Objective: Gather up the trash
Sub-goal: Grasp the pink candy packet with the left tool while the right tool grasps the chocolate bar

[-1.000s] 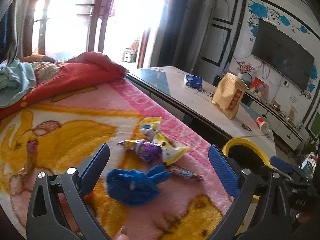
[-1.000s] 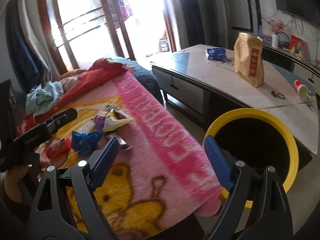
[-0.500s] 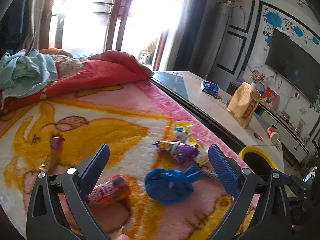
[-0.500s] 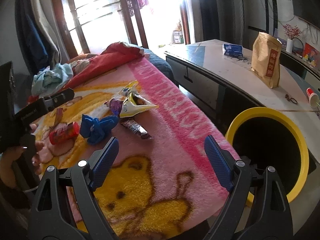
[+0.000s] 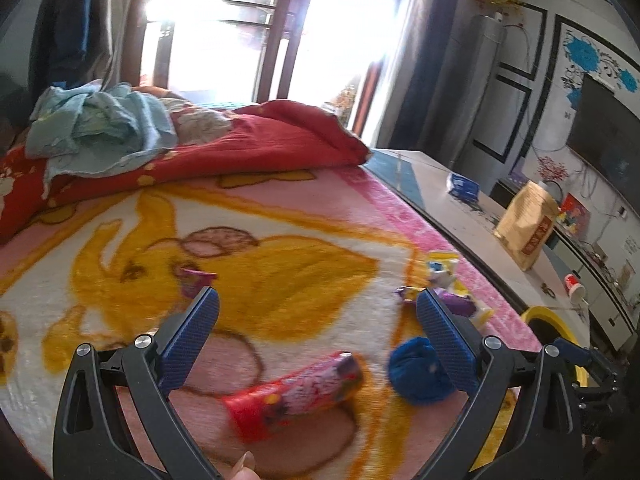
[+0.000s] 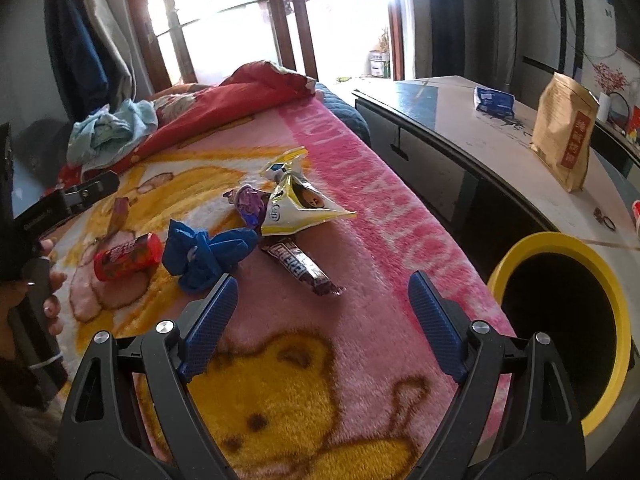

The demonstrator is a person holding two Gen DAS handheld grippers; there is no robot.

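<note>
left gripper wide, empty | right gripper wide, empty | chocolate bar – lettering unreadable

Brown candy bar wrapper near middle of blanket: white block lettering, reads like "SNICKERS", partly creased. Tan paper bag on far right table: red label with characters, unreadable. Red tube wrapper, left: print too blurred to read.

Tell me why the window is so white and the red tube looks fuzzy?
Left wrist view: sunlight through the window washes it out to white, and the red tube is smeared with blur. Right wrist view: the window glares too, but the red tube looks sharper; the table edge bends from the fisheye lens.
</note>
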